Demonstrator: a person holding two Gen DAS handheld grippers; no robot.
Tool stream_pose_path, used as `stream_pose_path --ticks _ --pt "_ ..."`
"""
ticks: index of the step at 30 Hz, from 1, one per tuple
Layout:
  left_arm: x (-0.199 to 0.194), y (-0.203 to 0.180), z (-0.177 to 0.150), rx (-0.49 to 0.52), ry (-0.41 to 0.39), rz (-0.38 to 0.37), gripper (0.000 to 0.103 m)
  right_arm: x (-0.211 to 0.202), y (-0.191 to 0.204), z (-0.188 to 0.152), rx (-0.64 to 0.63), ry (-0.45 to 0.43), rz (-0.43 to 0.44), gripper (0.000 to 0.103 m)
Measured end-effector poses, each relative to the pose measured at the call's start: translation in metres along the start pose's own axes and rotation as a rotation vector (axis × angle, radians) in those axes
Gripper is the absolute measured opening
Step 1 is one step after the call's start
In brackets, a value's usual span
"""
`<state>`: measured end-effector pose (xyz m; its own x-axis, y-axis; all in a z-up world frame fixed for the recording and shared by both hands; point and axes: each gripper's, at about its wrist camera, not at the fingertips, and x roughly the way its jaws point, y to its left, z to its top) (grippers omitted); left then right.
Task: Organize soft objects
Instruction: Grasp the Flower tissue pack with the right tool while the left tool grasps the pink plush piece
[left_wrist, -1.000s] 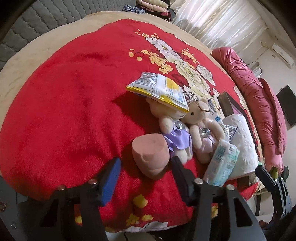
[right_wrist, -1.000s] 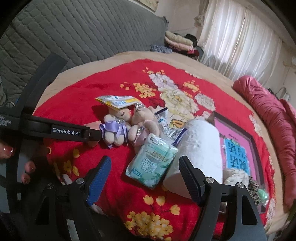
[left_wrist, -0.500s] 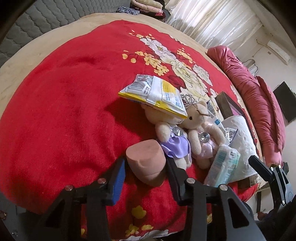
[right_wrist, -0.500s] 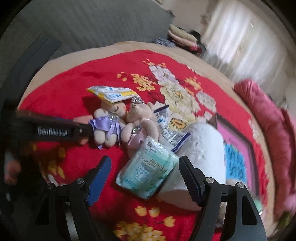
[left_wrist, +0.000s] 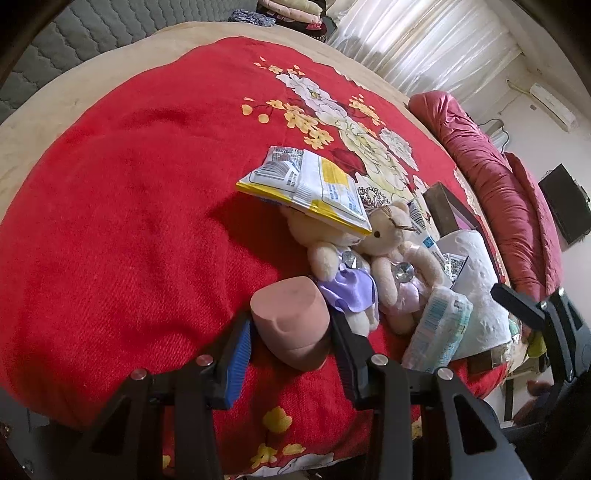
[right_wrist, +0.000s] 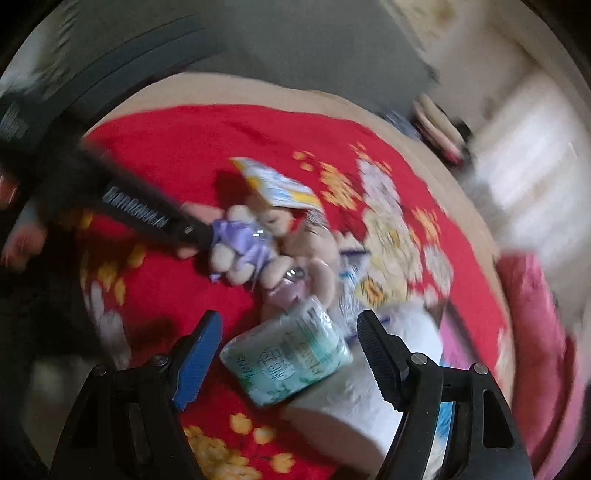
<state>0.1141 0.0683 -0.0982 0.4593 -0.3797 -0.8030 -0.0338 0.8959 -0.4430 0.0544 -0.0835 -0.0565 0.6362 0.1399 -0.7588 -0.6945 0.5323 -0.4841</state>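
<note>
Sitting between the left tool's (left_wrist: 290, 338) jaws, pink sponge (left_wrist: 291, 321) touches both.

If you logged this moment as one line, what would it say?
left gripper: closed on pink sponge | right gripper: open over tissue pack

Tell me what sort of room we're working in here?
Most likely a bedroom: the things lie on a bed with a red flowered blanket, a grey quilted headboard behind it, curtains and folded bedding beyond.
</note>
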Motion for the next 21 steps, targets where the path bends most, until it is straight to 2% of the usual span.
stream_pose_path --ticks 4,16,19,21 --pt "-0.001 0.002 0.001 -0.009 0.004 -0.01 0.042 0.004 0.004 -0.006 -0.16 0.008 0.041 0.077" --pt "0.0 0.005 0.002 -0.015 0.011 -0.026 0.042 0.024 0.015 -0.011 -0.35 0.068 0.132 0.077" --pt "0.001 0.005 0.002 -0.016 0.011 -0.026 0.042 0.036 0.016 -0.016 -0.407 0.095 0.092 0.077" --pt "0.001 0.004 0.002 -0.015 0.012 -0.025 0.042 0.042 0.014 -0.017 -0.407 0.104 0.099 0.077"
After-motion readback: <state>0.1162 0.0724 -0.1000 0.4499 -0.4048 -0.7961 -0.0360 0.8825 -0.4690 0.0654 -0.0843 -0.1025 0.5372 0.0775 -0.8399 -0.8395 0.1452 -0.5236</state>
